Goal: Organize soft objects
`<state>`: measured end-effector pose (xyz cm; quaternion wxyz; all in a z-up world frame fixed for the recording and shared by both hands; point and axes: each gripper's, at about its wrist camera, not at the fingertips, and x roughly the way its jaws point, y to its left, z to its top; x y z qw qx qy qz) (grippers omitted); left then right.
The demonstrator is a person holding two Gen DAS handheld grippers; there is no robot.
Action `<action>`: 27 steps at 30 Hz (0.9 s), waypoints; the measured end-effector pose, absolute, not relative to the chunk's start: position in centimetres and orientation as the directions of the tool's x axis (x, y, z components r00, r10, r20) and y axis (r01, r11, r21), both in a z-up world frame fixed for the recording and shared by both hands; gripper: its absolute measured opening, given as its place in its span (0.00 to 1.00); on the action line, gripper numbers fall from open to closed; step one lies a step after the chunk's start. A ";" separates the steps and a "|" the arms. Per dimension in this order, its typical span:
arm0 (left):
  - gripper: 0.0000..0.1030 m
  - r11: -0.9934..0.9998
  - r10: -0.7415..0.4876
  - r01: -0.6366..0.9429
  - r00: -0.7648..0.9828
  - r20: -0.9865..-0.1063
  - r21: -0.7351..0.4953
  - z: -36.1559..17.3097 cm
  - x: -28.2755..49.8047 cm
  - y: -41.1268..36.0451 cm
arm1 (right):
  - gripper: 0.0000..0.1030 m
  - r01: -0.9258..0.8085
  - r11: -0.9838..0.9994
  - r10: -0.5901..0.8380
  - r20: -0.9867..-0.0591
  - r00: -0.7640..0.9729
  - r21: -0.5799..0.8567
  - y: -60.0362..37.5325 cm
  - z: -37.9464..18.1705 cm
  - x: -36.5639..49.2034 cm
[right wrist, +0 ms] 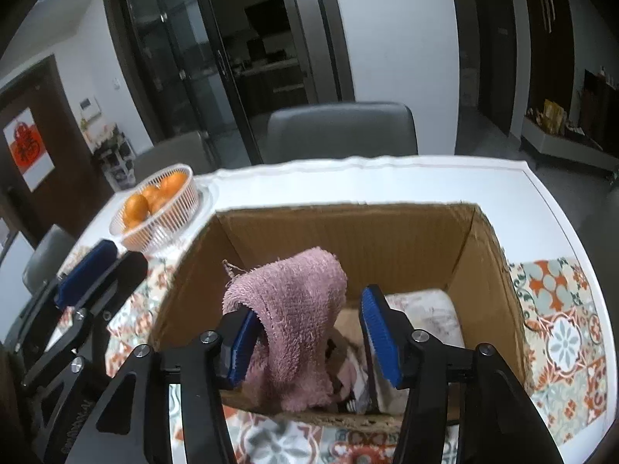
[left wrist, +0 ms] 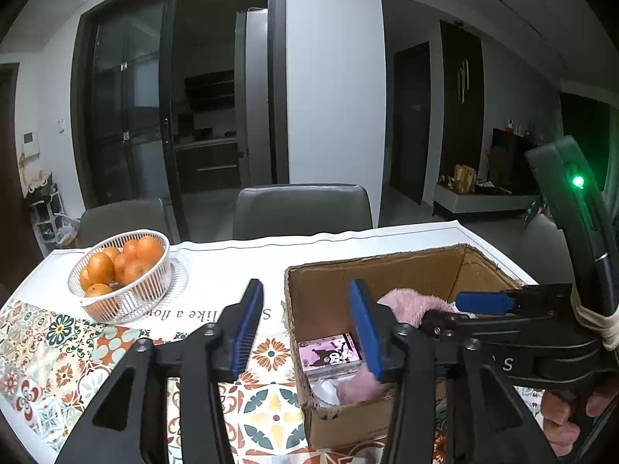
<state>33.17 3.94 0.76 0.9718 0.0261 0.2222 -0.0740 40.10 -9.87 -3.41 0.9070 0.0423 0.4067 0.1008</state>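
Note:
An open cardboard box (right wrist: 340, 228) stands on the table; it also shows in the left wrist view (left wrist: 387, 270). My right gripper (right wrist: 309, 332) is open above the box, and a pink towel (right wrist: 294, 301) hangs over its left finger, drooping into the box. In the left wrist view the towel (left wrist: 410, 301) lies against the right gripper (left wrist: 483, 305). My left gripper (left wrist: 305, 328) is open and empty, straddling the box's left wall. A pink cartoon-printed pack (left wrist: 329, 353) and other soft things lie in the box.
A white basket of oranges (left wrist: 120, 274) stands at the table's left; it also shows in the right wrist view (right wrist: 158, 205). A patterned tablecloth (left wrist: 58, 367) covers the table. Grey chairs (left wrist: 301, 208) stand behind the far edge.

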 end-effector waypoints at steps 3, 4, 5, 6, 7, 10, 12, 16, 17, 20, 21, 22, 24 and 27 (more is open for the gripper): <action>0.57 0.989 -0.114 0.143 0.888 -0.445 0.032 0.8 33.0 3.7 | 0.56 -0.141 0.979 0.204 -0.760 0.617 0.148 -10.1 -3.6 40.0; 0.58 0.989 -0.110 0.141 0.887 -0.447 0.035 0.9 32.9 3.5 | 0.56 -0.140 0.981 0.192 -0.774 0.603 0.134 -10.1 -3.7 40.0; 0.59 0.990 -0.106 0.137 0.888 -0.448 0.039 1.0 32.8 3.5 | 0.56 -0.136 0.983 0.178 -0.785 0.593 0.120 -10.1 -3.7 39.9; 0.61 0.990 -0.095 0.130 0.888 -0.450 0.047 1.1 32.7 3.3 | 0.56 -0.134 0.985 0.169 -0.793 0.585 0.110 -10.2 -3.5 39.7; 0.62 0.991 -0.090 0.126 0.889 -0.450 0.052 1.1 32.6 3.3 | 0.56 -0.139 0.985 0.164 -0.798 0.580 0.101 -10.3 -3.4 39.5; 0.63 0.991 -0.086 0.122 0.890 -0.447 0.053 1.5 32.0 3.2 | 0.56 -0.131 0.988 0.140 -0.794 0.591 0.077 -10.6 -2.6 38.7; 0.63 0.992 -0.081 0.117 0.892 -0.445 0.053 1.8 31.5 3.2 | 0.56 -0.127 0.989 0.134 -0.786 0.604 0.071 -10.7 -2.1 38.1; 0.64 0.992 -0.070 0.108 0.895 -0.440 0.060 2.6 30.2 3.2 | 0.56 -0.115 0.991 0.132 -0.753 0.645 0.075 -10.9 -0.8 36.1; 0.64 0.992 -0.069 0.107 0.896 -0.439 0.061 2.7 30.0 3.4 | 0.56 -0.112 0.991 0.130 -0.747 0.652 0.075 -10.9 -0.5 35.9; 0.64 0.993 -0.056 0.096 0.897 -0.438 0.068 3.2 28.8 3.4 | 0.56 -0.105 0.992 0.125 -0.719 0.683 0.073 -11.0 0.3 34.3; 0.65 0.993 -0.052 0.092 0.898 -0.436 0.070 3.4 28.2 3.4 | 0.56 -0.103 0.992 0.124 -0.711 0.693 0.074 -11.1 0.6 33.7; 0.65 0.994 -0.049 0.088 0.899 -0.434 0.070 3.6 27.7 3.4 | 0.56 -0.101 0.992 0.124 -0.700 0.703 0.074 -11.1 1.0 32.9; 0.67 0.994 -0.042 0.082 0.901 -0.432 0.073 3.9 26.6 3.5 | 0.56 -0.096 0.992 0.122 -0.681 0.722 0.075 -11.0 1.6 31.8; 0.67 0.994 -0.027 0.069 0.906 -0.423 0.083 4.5 24.9 3.5 | 0.56 -0.088 0.994 0.110 -0.656 0.747 0.066 -11.0 2.4 30.2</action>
